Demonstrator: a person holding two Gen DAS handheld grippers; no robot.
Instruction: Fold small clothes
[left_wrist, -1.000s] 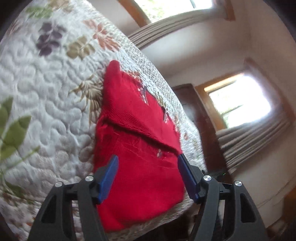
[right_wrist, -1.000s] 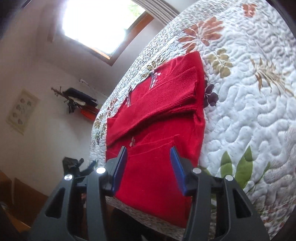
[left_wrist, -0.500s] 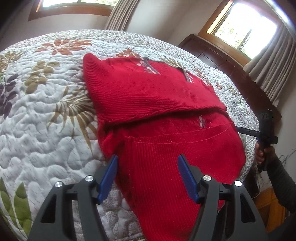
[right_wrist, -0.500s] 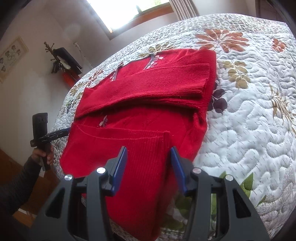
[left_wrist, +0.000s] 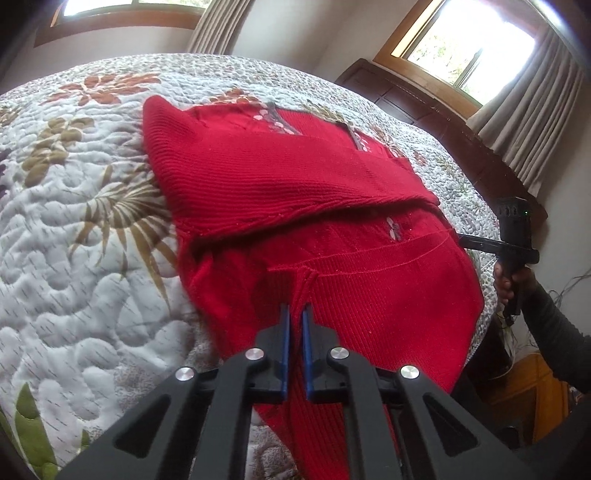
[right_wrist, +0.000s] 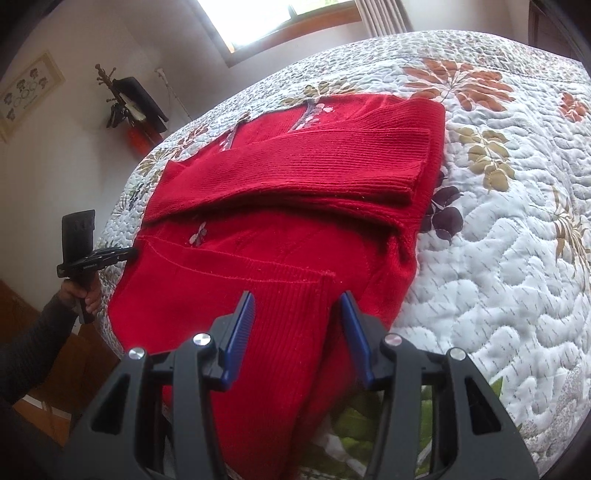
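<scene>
The red sweater (left_wrist: 332, 206) lies on the bed (left_wrist: 74, 229), and its sleeves are already folded across the body. The left gripper (left_wrist: 294, 314) is pinched tight on the bottom hem right in front of it. The right gripper (right_wrist: 297, 310) is wide open around the hem, so I think folding the bottom up is still left.

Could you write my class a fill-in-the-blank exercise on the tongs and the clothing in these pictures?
1. The knitted sweater lying on the quilted floral bedspread is coloured ____.
2. The left tongs are ____ on the sweater's ribbed hem.
3. The right tongs are ____, with hem fabric between the blue pads.
4. A sleeve lies folded ____ the sweater's body.

Missing words: red; shut; open; across
</scene>
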